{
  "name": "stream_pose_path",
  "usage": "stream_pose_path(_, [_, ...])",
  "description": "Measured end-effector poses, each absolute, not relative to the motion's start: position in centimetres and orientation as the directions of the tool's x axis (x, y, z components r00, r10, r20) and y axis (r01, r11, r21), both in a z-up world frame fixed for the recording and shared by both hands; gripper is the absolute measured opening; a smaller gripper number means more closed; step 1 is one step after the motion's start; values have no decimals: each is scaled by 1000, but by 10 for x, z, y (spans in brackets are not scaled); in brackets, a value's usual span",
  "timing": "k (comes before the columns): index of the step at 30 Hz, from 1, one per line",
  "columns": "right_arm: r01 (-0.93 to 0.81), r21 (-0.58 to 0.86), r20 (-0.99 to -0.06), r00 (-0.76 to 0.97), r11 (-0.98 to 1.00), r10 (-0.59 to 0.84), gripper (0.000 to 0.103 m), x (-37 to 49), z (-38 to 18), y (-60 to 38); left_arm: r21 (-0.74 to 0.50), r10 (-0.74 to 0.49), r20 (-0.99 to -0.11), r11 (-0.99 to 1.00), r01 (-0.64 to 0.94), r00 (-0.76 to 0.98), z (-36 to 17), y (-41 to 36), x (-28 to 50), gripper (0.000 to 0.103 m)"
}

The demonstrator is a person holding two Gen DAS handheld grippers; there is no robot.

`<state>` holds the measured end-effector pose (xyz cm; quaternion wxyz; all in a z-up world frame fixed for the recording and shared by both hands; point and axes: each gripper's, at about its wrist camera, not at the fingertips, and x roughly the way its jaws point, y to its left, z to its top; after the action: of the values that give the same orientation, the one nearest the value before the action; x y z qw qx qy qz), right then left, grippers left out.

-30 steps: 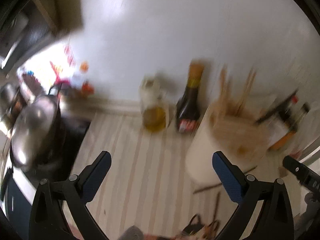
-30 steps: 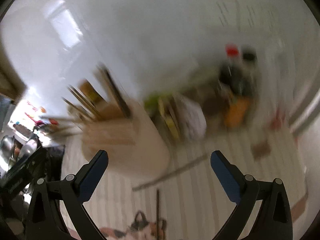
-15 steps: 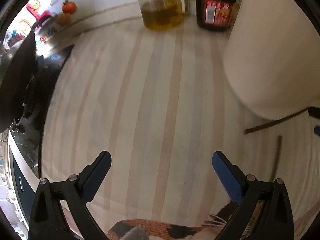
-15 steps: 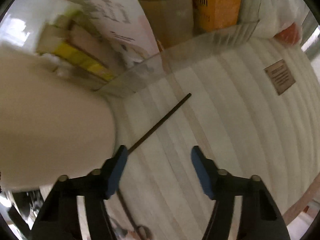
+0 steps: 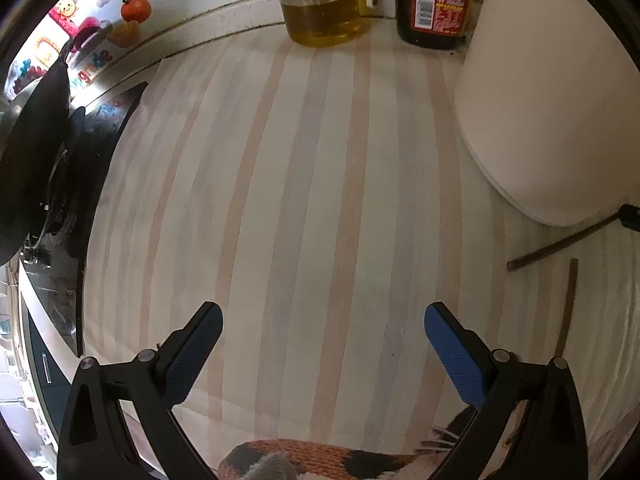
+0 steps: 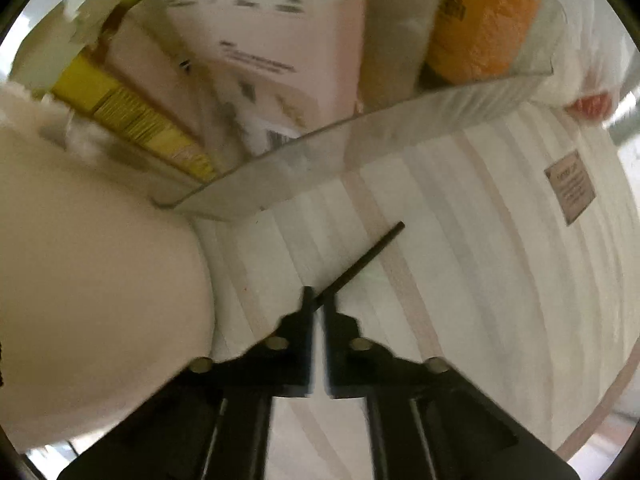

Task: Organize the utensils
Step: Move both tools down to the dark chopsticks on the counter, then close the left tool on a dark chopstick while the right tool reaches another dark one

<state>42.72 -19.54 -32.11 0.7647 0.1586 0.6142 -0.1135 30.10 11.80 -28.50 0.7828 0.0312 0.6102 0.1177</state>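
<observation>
right gripper [image 6: 316, 312] pinches a dark chopstick [image 6: 360, 262] beside the cream holder [image 6: 100, 300].
thin, stiff, probably slippery; it's gripped off-centre, left gripper [image 5: 324, 344] standing apart, empty.

My right gripper [image 6: 317, 312] points steeply down at the striped counter [image 6: 460, 280], its jaws closed on a dark chopstick [image 6: 360, 268] lying there. My left gripper [image 5: 322, 344] also points down at that counter, jaws spread wide with nothing between them.
</observation>
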Motion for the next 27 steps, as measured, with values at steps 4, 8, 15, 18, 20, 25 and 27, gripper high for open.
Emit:
stream_pose_path(4, [362, 80, -981, 194, 929, 9, 0, 416, -324, -216, 189, 216, -945, 974, -126, 247, -276, 111, 293, 103])
stream_pose_path(8, [385, 136, -981, 183, 913, 69, 0, 404, -321, -245, 181, 202, -947, 978, -106, 250, -275, 106, 289, 103])
stream_pose_path(15, [395, 260, -961, 196, 881, 195, 9, 380, -304, -265, 75, 76, -973, 997, -16, 218, -275, 66, 267, 103])
stream_pose_path(18, [382, 183, -978, 168, 906, 127, 44, 357, -301, -265, 45, 28, -979, 996, 80, 203, -279, 25, 252, 102])
stream_pose_path(20, [375, 108, -988, 143, 921, 57, 54, 346, -301, -268, 30, 6, -984, 991, 131, 179, -287, 0, 245, 93])
stream_pose_path(25, [420, 48, -993, 117, 906, -1, 54, 319, -302, -288, 41, 7, -988, 974, 223, 154, -305, -46, 232, 71])
stream_pose_path(27, [444, 57, -993, 117, 894, 5, 54, 309, -302, -298, 56, 19, -988, 968, 244, 150, -310, -58, 229, 61])
